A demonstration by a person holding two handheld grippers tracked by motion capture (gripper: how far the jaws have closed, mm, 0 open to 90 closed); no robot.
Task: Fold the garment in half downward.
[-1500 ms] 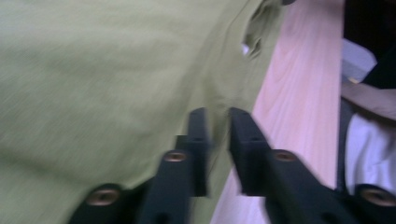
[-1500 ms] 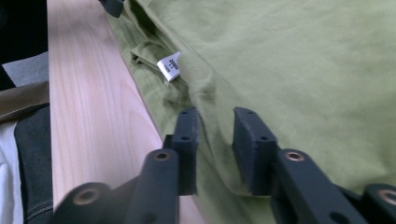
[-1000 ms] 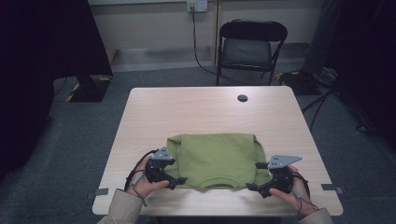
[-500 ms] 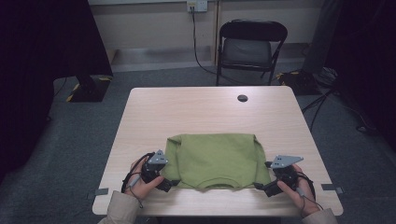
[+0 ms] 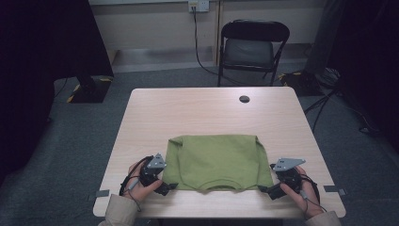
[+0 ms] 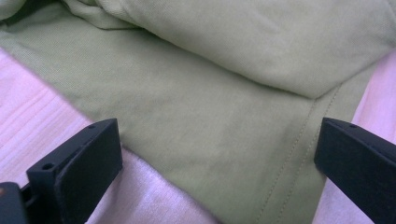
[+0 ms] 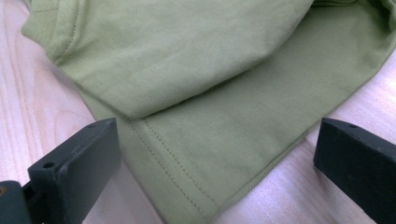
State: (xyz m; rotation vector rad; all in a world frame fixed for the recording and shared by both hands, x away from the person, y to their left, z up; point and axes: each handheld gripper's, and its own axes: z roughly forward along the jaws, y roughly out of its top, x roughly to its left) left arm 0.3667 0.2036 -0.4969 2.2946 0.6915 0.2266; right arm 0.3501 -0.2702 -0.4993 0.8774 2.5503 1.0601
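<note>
down at the near edge of the desk [image 5: 207, 108], the left claw [image 5: 165, 187] sits at the near left corner of a folded green shirt [image 5: 219, 160], its jaws standing wide apart with the stitched hem corner lying between them, not pinched. the person's left hand [image 5: 139, 179] wraps the tool from behind. over on the other side, the right claw [image 5: 264, 190] is set the same way at the near right corner, jaws spread wide around the hem and a fold of cloth above it, with the right hand [image 5: 301, 188] gripping it. the shirt lies flat on the near half of the desk, neckline toward the person. farther out, a small dark disc [image 5: 244, 99] rests near the far edge, and a black folding chair [image 5: 254, 44] stands beyond the desk.
</note>
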